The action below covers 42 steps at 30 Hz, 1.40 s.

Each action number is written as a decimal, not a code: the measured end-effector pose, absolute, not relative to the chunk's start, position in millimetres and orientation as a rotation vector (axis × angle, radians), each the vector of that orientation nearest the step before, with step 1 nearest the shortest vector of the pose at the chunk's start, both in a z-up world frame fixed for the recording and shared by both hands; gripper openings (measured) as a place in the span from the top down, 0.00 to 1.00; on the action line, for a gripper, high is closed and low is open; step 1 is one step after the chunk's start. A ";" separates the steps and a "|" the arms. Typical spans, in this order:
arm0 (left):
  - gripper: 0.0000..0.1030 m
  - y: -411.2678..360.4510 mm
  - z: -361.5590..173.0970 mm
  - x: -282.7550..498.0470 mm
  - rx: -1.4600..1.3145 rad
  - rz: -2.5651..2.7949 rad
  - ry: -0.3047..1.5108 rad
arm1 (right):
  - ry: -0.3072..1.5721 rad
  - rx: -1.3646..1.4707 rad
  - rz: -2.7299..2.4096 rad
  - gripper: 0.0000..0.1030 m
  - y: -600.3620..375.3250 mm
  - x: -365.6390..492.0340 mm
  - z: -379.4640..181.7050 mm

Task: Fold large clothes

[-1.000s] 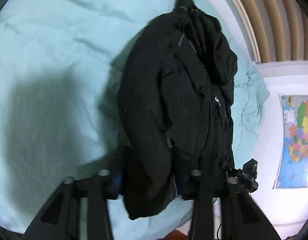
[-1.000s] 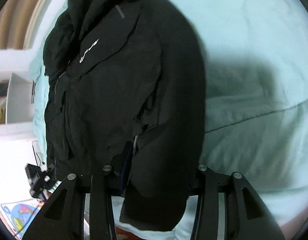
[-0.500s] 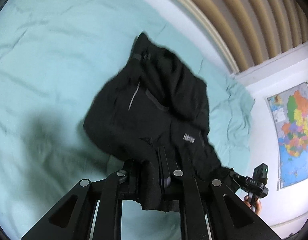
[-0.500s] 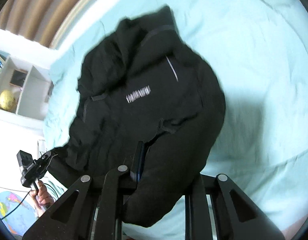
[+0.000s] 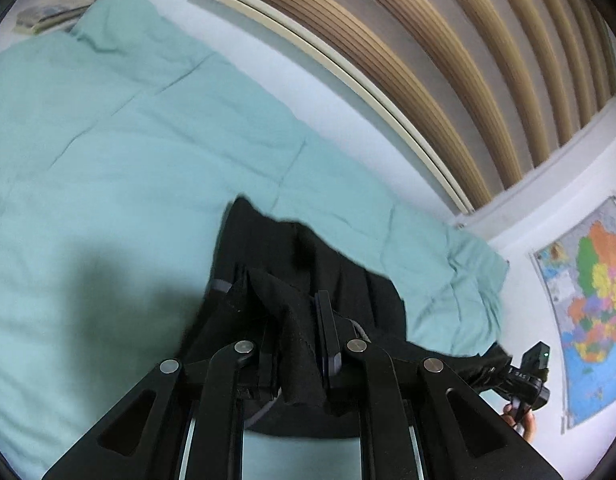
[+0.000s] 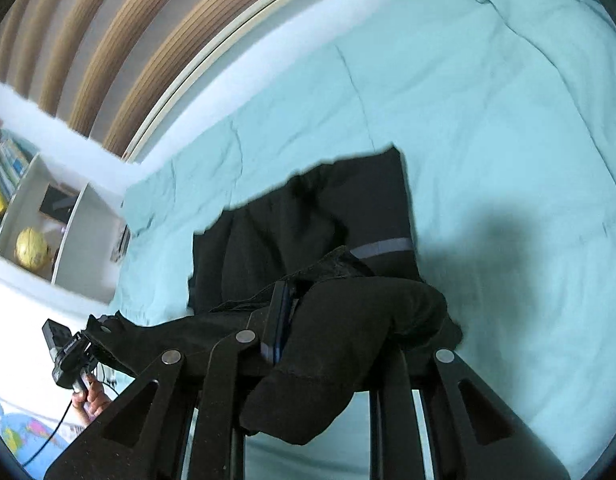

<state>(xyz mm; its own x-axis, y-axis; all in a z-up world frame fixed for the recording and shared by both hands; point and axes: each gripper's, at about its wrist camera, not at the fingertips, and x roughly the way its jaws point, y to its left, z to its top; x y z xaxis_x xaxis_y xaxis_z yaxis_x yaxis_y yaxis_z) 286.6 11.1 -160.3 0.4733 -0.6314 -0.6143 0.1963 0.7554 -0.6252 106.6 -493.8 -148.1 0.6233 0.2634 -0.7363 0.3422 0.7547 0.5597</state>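
Observation:
A black jacket (image 5: 308, 272) with grey reflective strips is lifted over a light teal bed cover (image 5: 107, 152). My left gripper (image 5: 295, 320) is shut on a fold of its black fabric; the cloth bunches between the jaws and hangs over them. In the right wrist view my right gripper (image 6: 340, 320) is shut on a thick part of the jacket (image 6: 340, 216), which drapes over the right finger and hides it. The jacket stretches between both grippers, its far edge held up above the bed cover (image 6: 488, 120).
A wood-slat headboard (image 5: 448, 60) runs along the bed's far side. A wall map (image 5: 588, 300) hangs at the right. A white shelf (image 6: 47, 208) with books and a yellow globe (image 6: 31, 246) stands beside the bed. The other gripper shows at each view's edge.
Both grippers have closed on the jacket's near edge and lifted it. The jacket, flat on the bed a second ago, now hangs bunched, and both cameras have tilted up toward the headboard.

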 end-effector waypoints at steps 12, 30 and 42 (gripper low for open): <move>0.69 -75.5 -288.5 448.9 -0.483 -0.329 1.186 | 1.074 0.951 -0.158 0.41 -543.1 268.6 -271.8; 0.48 -58.3 -242.7 435.4 -0.376 -0.567 1.135 | 1.062 0.975 -0.051 0.26 -557.5 251.2 -255.9; 0.25 -44.2 -249.8 446.1 -0.324 -0.508 1.121 | 1.081 0.529 -0.141 0.22 -544.1 257.4 -239.0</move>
<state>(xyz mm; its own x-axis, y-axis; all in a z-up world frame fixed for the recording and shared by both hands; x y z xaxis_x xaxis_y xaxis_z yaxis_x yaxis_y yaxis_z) 446.1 -44.2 -249.8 0.3397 -0.5398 -0.7702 0.2234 0.8418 -0.4915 257.4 -544.1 -239.0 0.4751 0.1431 -0.8682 0.3617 0.8677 0.3409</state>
